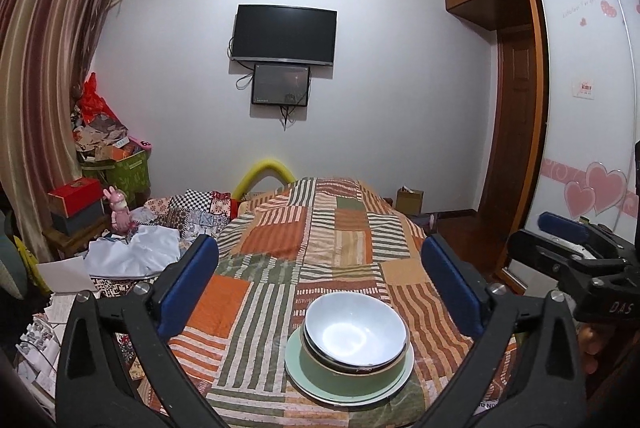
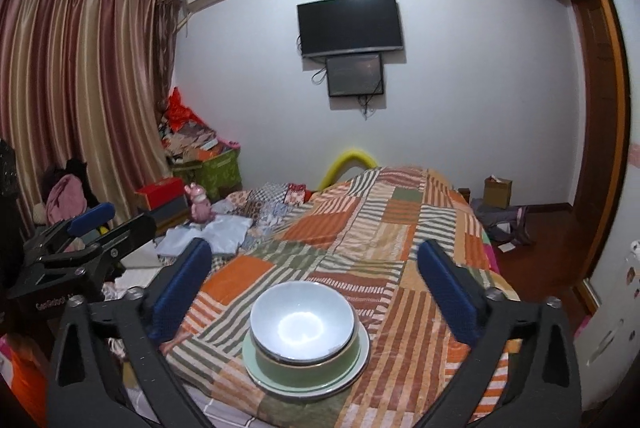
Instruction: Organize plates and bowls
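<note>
White bowl (image 1: 355,324) nested in green bowl (image 1: 352,368) on plate (image 1: 348,394), stack on bed (image 1: 340,228) near edge. Left claw (image 1: 320,292) & right claw (image 2: 314,288) both wide open, empty. Looks done; nothing else loose in view.

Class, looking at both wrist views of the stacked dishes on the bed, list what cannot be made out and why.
- Inside of the green bowl: both views, covered by the white bowl nested in it.
- Number of plates beneath: both views, only rims show.
- Wardrobe sticker text: left wrist view, too small.
- Lower screen: both views, dim.
</note>
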The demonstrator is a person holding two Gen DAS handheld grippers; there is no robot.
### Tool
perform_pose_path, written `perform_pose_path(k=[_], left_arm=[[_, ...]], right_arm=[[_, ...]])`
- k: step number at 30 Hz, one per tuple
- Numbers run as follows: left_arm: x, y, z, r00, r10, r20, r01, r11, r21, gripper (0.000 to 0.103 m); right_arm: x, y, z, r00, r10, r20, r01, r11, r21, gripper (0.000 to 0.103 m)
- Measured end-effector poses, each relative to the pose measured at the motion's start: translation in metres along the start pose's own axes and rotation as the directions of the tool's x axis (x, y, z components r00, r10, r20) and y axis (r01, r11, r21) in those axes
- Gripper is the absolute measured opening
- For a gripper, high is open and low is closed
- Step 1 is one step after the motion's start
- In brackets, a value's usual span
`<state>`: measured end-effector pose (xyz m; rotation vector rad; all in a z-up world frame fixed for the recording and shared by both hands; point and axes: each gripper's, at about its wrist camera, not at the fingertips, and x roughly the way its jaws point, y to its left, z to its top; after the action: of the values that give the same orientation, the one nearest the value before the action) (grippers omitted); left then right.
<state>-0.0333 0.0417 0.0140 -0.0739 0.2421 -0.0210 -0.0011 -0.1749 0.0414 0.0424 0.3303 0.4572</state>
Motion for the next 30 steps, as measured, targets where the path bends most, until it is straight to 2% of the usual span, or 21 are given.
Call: perform_pose_path(k=[8,30], left_arm=[[0.0013,-0.0042,-0.0019,1.000,-0.002,0.001,0.002,1.000,0.011,0.103],[0.0050,-0.0047,-0.0065,1.000,-0.022,-0.020,0.022,1.000,0.018,0.103]], right_arm=[[-0.0073,0.0033,-0.0029,1.000,-0.025,0.016,0.025,0.999,-0.024,0.103],[-0.0089,0.0034,0.0002,1.000,-0.030,0.010,0.030,0.999,-0.015,0.103]])
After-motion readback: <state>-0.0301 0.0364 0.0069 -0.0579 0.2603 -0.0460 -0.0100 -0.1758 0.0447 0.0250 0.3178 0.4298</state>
